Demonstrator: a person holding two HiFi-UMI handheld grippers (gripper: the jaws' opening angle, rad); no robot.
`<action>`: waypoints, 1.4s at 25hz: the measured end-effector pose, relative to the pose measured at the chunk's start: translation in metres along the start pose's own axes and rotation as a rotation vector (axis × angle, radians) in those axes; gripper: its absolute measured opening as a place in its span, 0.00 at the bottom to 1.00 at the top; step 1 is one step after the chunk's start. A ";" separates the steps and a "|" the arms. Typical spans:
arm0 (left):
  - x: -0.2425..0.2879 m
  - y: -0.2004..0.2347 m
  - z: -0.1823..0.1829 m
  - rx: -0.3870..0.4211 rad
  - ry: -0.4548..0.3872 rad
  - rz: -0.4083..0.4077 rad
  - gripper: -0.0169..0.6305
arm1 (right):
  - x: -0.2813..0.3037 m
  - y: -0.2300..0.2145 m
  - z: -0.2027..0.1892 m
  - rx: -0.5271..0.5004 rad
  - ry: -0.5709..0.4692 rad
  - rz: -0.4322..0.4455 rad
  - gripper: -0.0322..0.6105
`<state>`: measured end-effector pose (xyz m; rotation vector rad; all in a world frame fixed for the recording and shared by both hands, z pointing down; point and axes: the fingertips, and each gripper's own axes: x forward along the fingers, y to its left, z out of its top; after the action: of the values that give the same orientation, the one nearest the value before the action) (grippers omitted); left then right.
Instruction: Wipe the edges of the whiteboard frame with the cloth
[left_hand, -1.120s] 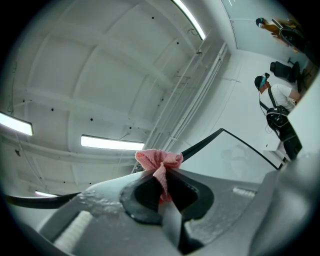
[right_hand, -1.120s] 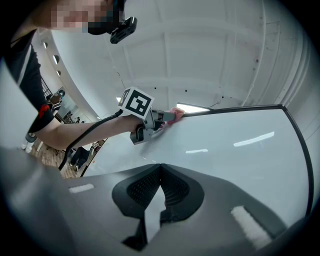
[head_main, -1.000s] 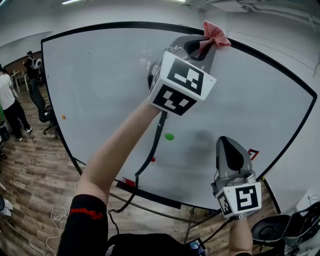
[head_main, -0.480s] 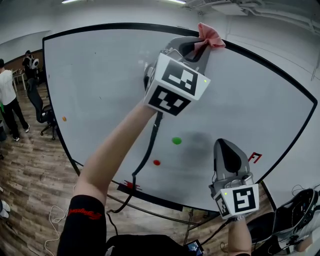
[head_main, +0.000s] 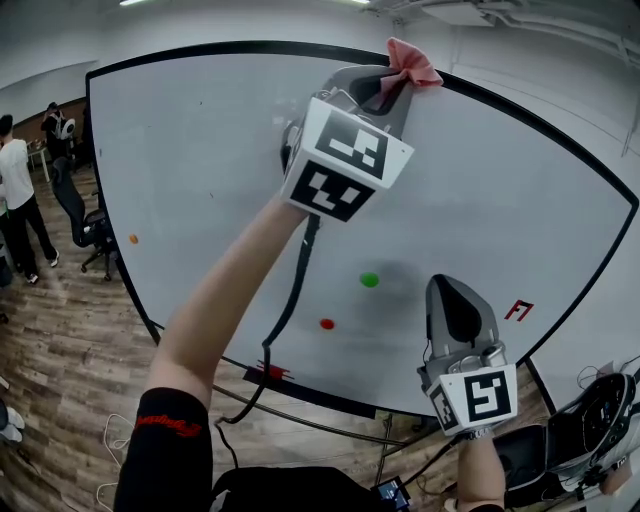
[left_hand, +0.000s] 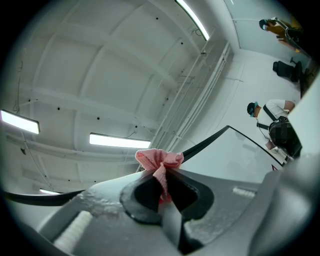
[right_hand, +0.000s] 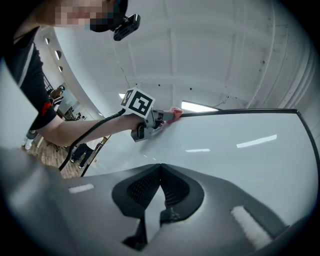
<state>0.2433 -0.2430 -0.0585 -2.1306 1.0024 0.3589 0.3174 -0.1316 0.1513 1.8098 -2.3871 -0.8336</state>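
A large whiteboard (head_main: 200, 170) with a thin black frame (head_main: 240, 47) stands before me. My left gripper (head_main: 397, 72) is raised to the top edge and is shut on a pink cloth (head_main: 408, 60), which bunches out past the jaw tips against the black frame. In the left gripper view the pink cloth (left_hand: 159, 161) sits pinched between the closed jaws, with the black frame (left_hand: 207, 141) just behind it. My right gripper (head_main: 458, 288) hangs low at the board's lower right, shut and holding nothing. The right gripper view shows the left gripper (right_hand: 159, 117) and pink cloth (right_hand: 175, 112) at the top frame (right_hand: 240, 111).
Green (head_main: 370, 280), red (head_main: 327, 324) and orange (head_main: 133, 239) magnets dot the board, plus a red mark (head_main: 518, 310). The marker tray (head_main: 300, 390) runs along the bottom. People (head_main: 18, 200) and office chairs (head_main: 85, 215) stand at left on the wooden floor; another chair (head_main: 560, 450) is lower right.
The left gripper with the cloth has slid a little leftward along the top frame. The right gripper has barely moved.
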 end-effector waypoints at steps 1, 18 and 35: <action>0.000 0.002 -0.001 0.001 0.002 0.000 0.05 | 0.001 0.000 0.000 0.001 0.001 -0.003 0.05; -0.005 -0.003 -0.002 -0.017 -0.014 -0.035 0.05 | -0.004 0.008 0.007 0.044 -0.014 -0.049 0.05; 0.000 0.000 -0.010 0.042 0.060 0.043 0.05 | 0.015 0.006 -0.003 0.082 -0.077 0.124 0.05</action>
<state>0.2422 -0.2501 -0.0516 -2.0956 1.0817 0.2933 0.3081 -0.1451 0.1519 1.6651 -2.5867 -0.8174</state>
